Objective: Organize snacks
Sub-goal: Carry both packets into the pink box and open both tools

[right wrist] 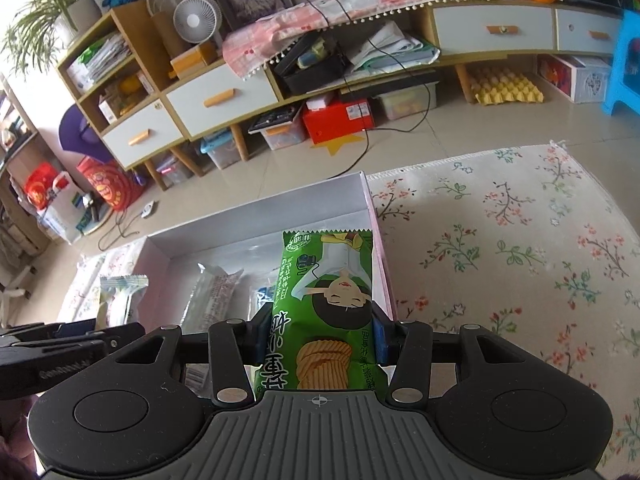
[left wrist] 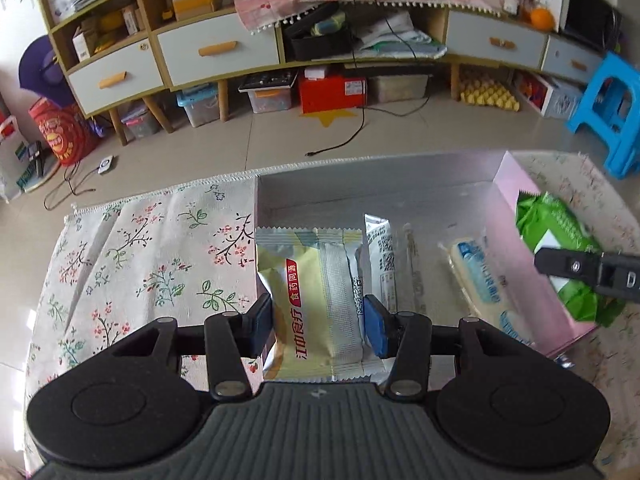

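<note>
Left wrist: tongs [left wrist: 318, 322] clamp pale-yellow, red-labelled snack packet [left wrist: 308, 304].

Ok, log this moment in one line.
left gripper: shut on yellow-white snack packet | right gripper: shut on green snack packet | both over open white box

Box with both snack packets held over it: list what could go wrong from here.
1. The yellow packet in the left gripper hangs over the box's left wall; released here, it may catch the rim or fall outside.
2. The green packet in the right gripper sits above the right wall, with the same risk.
</note>
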Tool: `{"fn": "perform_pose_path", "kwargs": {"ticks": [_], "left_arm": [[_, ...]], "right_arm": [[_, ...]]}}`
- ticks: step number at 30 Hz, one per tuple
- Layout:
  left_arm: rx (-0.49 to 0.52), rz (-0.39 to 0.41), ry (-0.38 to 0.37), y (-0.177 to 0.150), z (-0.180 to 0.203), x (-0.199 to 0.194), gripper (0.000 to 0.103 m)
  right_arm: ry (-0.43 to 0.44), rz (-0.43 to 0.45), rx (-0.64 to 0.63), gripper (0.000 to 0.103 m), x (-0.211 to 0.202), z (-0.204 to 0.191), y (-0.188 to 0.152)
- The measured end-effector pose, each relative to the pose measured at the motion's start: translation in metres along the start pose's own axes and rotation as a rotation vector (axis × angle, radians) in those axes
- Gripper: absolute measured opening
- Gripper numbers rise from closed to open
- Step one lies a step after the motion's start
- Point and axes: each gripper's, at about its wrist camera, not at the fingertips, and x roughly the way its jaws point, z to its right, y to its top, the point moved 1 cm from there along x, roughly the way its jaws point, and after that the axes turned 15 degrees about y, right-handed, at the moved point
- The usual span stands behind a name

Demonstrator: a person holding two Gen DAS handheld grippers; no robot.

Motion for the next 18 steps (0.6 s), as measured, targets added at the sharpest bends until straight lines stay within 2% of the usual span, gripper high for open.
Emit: {"fn": "perform_pose_path", "kwargs": {"ticks": [4,18], "left_arm": [[0.057,0.015,0.032,0.002,0.005,0.005,0.044],[0.065,0.007,0.045,0.004,0.009,0.016,0.045]], "right_arm": [[0.003,-0.005,-0.004,0.046,0.006,0.003,0.0],[0.007,-0.011,-0.016,0.047,0.013,0.008,-0.001]]}}
